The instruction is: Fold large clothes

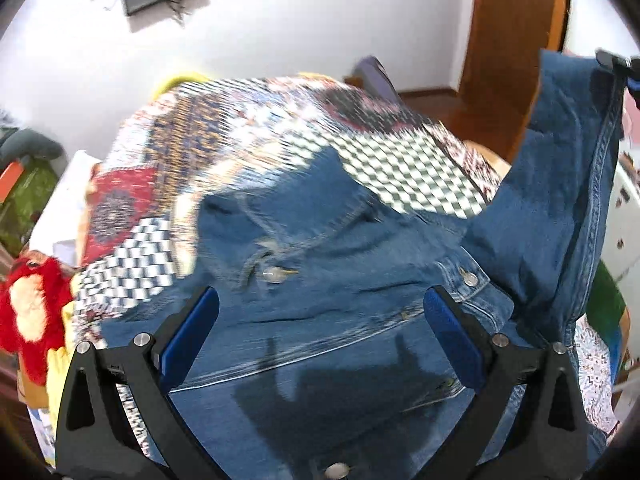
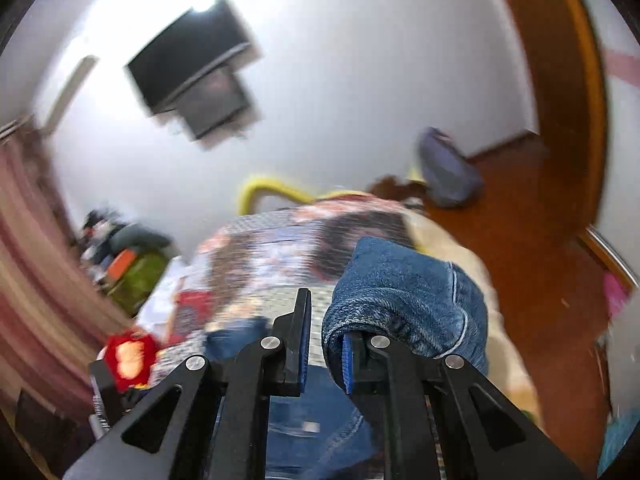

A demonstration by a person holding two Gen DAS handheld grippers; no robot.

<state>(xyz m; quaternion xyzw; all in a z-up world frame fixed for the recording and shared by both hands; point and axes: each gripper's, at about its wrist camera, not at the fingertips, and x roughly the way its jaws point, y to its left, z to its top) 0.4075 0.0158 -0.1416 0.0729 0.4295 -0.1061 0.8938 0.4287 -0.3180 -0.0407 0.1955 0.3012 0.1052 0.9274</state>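
Note:
A blue denim jacket (image 1: 340,240) lies spread on a patchwork quilt (image 1: 280,128), its metal buttons showing. My left gripper (image 1: 322,292) hovers just above it, open, both blue pads wide apart with nothing between them. One part of the jacket (image 1: 560,180) is pulled up high at the right, hanging from my right gripper (image 1: 618,66) at the frame's edge. In the right wrist view my right gripper (image 2: 328,320) is shut on a fold of that denim (image 2: 400,288), which wraps over the right finger and hides its tip.
A red plush toy (image 1: 32,304) sits at the quilt's left edge, with a green bag (image 1: 24,196) behind it. A wooden door (image 1: 512,40) stands at the right, a dark screen (image 2: 192,72) hangs on the white wall, and a blue-grey bag (image 2: 448,172) lies on the floor.

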